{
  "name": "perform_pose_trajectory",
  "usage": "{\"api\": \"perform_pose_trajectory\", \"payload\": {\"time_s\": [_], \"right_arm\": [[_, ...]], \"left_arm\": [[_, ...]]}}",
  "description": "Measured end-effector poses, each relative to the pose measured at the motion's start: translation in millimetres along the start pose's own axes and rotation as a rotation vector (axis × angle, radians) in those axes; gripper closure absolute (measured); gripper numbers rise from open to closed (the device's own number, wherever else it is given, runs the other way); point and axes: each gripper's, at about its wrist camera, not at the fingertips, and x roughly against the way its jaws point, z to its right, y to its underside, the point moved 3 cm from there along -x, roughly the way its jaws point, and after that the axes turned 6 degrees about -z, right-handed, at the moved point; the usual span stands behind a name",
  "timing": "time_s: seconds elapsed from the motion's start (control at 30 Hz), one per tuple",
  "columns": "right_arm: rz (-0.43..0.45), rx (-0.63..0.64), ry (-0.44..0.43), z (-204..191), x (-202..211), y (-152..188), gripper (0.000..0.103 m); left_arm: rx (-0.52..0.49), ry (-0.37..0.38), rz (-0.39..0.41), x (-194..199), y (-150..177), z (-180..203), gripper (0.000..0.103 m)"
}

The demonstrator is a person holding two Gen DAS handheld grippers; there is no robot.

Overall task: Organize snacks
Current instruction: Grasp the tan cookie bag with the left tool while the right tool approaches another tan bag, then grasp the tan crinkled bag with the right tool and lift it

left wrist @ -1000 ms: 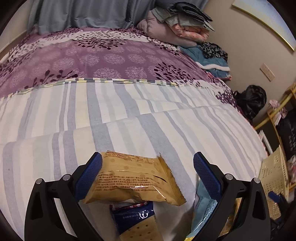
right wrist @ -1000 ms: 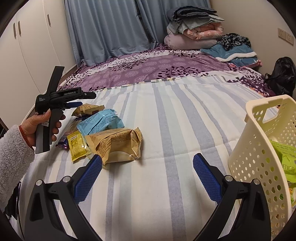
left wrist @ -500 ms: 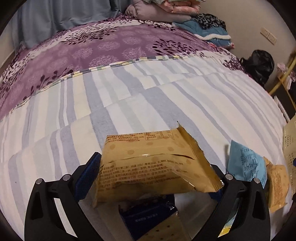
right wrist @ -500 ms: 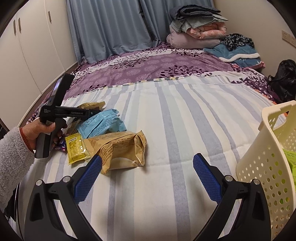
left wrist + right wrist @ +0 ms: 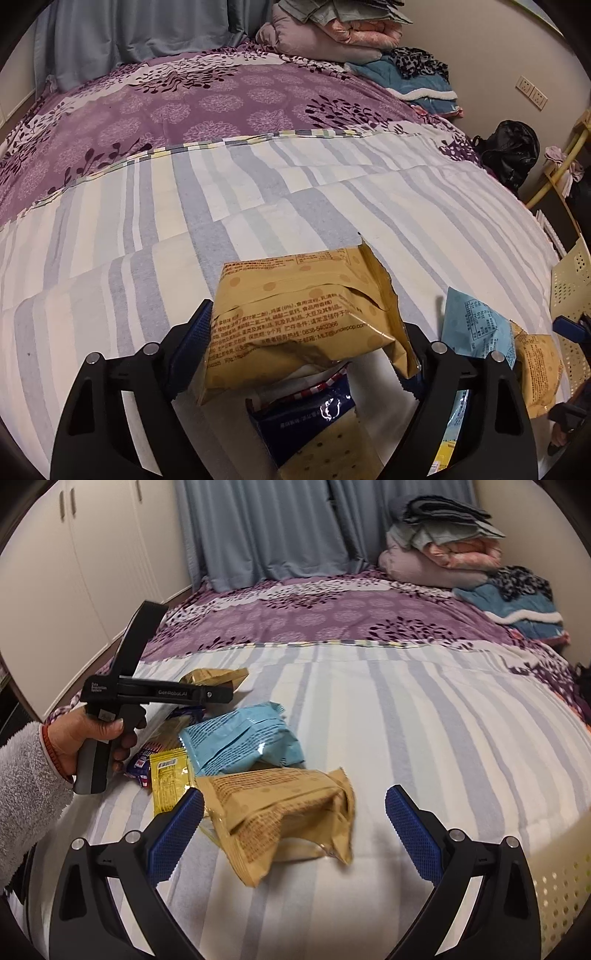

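I see a tan snack packet [image 5: 295, 325] with darker dots and red-brown print between my left gripper's [image 5: 306, 339] blue textured pads. Under it lies a navy pack [image 5: 314, 410] with a red-and-white checked edge. My right view shows a light blue packet [image 5: 240, 742], a yellow sachet [image 5: 170, 779] and another tan packet [image 5: 280, 812]. The sheet [image 5: 424, 720] carries grey, cream and white stripes; the quilt [image 5: 332, 609] is purple with dark leaf sprigs. The basket [image 5: 561, 897] is cream.

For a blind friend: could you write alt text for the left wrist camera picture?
The left gripper is closing around a tan snack packet on a striped bedspread. A dark blue packet lies beneath it, a light blue one to its right.
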Motion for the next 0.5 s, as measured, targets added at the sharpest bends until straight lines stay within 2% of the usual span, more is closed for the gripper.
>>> {"api": "perform_pose_trajectory", "payload": {"time_s": [0.2,0.3,0.4,0.5], "right_arm": [[-0.053,0.002,-0.006,2,-25,0,0.005],[-0.082,-0.043,-0.049,8,-34,1,0.005],[-0.091,-0.088,-0.085,12,-38,3,0.005],[-0.073,-0.085,-0.08,11,-32,5,0.006]], "left_arm": [[0.001,0.02,0.038,16,3,3,0.023],[-0.018,0.017,0.043,21,3,6,0.022],[-0.024,0.013,0.04,22,3,8,0.022],[-0.011,0.021,0.053,27,4,8,0.023]]}}
